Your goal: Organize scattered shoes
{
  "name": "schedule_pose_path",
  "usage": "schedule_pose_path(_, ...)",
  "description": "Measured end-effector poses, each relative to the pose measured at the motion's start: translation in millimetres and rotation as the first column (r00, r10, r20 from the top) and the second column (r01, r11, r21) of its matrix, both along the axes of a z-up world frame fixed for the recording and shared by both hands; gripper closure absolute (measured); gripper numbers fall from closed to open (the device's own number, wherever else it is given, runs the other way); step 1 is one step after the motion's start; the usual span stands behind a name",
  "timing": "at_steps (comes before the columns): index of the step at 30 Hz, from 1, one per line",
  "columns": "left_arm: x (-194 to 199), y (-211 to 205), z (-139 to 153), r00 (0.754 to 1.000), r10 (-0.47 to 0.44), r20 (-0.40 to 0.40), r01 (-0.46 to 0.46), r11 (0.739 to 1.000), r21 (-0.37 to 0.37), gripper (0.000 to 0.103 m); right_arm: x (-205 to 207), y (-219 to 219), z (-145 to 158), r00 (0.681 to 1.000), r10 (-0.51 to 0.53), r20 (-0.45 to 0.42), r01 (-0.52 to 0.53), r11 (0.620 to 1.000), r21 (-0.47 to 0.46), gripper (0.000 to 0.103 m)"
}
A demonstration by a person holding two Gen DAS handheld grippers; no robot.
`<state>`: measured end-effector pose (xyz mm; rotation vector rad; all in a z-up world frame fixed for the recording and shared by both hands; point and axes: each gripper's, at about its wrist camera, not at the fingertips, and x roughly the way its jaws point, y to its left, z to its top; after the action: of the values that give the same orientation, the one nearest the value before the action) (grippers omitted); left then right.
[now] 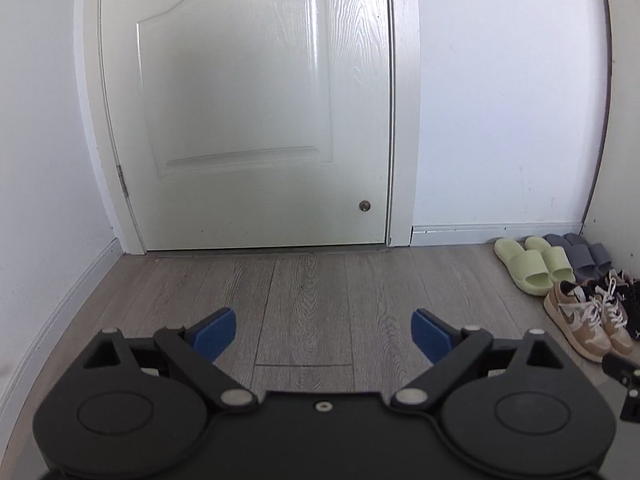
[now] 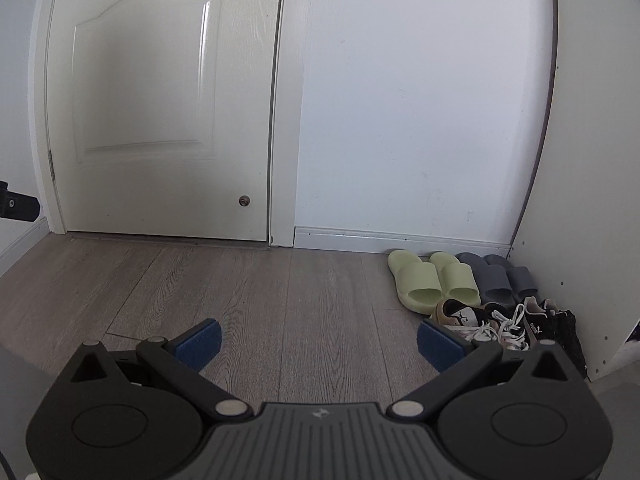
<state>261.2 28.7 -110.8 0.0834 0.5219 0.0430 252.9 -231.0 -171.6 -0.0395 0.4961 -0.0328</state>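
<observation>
Shoes stand in rows in the far right corner. A pair of pale green slides (image 1: 532, 262) (image 2: 430, 280) lies next to a pair of grey slides (image 1: 580, 254) (image 2: 500, 278) by the baseboard. In front of them sit tan and white sneakers (image 1: 588, 318) (image 2: 476, 320) and black sneakers (image 1: 630, 300) (image 2: 560, 326). My left gripper (image 1: 324, 334) hangs open over bare floor, well left of the shoes. My right gripper (image 2: 320, 344) is open too, its right pad just in front of the tan sneaker's toe. Neither holds anything.
A closed white door (image 1: 248, 104) (image 2: 160, 100) fills the far wall, with a white wall on the left and a white panel (image 2: 580, 184) on the right beside the shoes. Grey wood floor (image 1: 320, 280) stretches between. A piece of the other gripper (image 1: 624, 380) shows at the right edge.
</observation>
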Motion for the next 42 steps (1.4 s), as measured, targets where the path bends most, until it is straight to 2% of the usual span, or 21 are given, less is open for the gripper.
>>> schedule_pose_path(3,-37,-10,6,1.000,0.004,-0.005,-0.004,1.000,-0.022,0.008,-33,-9,7,1.000,-0.020,-0.017,0.020,0.999,0.037,0.000)
schedule_pose_path(8,-83,-31,8,1.000,0.010,0.012,-0.010,0.998,-0.056,0.008,-76,-21,28,0.999,-0.043,0.002,0.043,0.998,0.043,0.000)
schedule_pose_path(16,-122,-45,6,1.000,-0.002,-0.022,0.000,0.997,-0.071,0.008,-129,-28,37,1.000,-0.022,-0.015,0.023,0.996,0.089,0.000)
schedule_pose_path(20,-140,-46,6,0.999,-0.009,-0.053,0.005,0.997,-0.076,0.008,-150,-26,37,0.999,-0.021,-0.028,0.023,0.996,0.081,0.000)
schedule_pose_path(27,-164,-47,11,0.995,-0.007,-0.099,-0.001,0.996,-0.087,0.008,-183,-24,49,0.998,-0.017,-0.068,0.024,0.994,0.110,0.000)
schedule_pose_path(33,-177,-52,25,0.997,-0.005,-0.073,0.000,0.998,-0.065,0.008,-203,-17,64,0.998,0.000,-0.057,0.004,0.997,0.078,0.000)
schedule_pose_path(42,-182,-58,30,0.999,0.006,-0.048,-0.009,0.998,-0.062,0.008,-205,-17,67,0.999,-0.011,-0.045,0.014,0.997,0.074,0.000)
